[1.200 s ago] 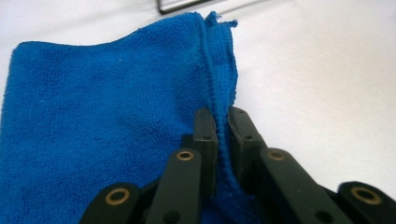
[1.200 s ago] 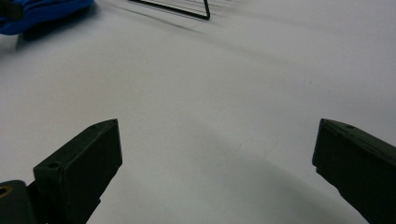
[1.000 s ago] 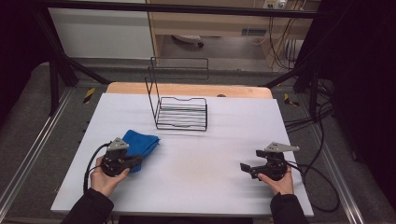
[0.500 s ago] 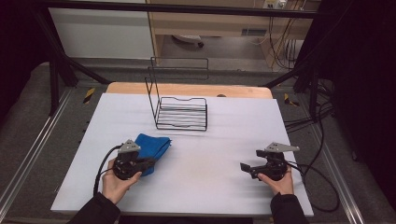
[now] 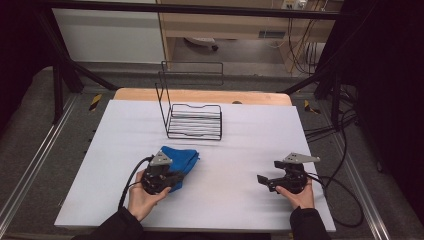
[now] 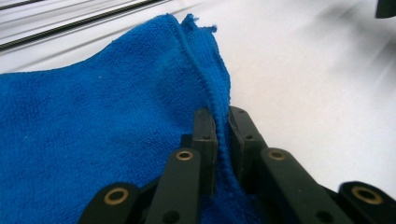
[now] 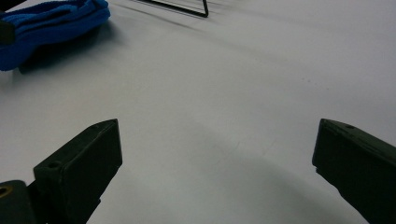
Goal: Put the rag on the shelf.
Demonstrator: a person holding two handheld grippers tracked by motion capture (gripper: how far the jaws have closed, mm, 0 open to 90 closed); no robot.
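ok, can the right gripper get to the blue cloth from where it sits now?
Probably yes. The right gripper has its jaws wide open with nothing between them, and bare white table lies between it and the blue cloth. The left gripper is shut on the cloth's edge, so only the free side is open.

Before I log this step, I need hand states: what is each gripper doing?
Left gripper: shut on the blue cloth, pinching a fold at its edge.
Right gripper: open, holding nothing, over the bare table.
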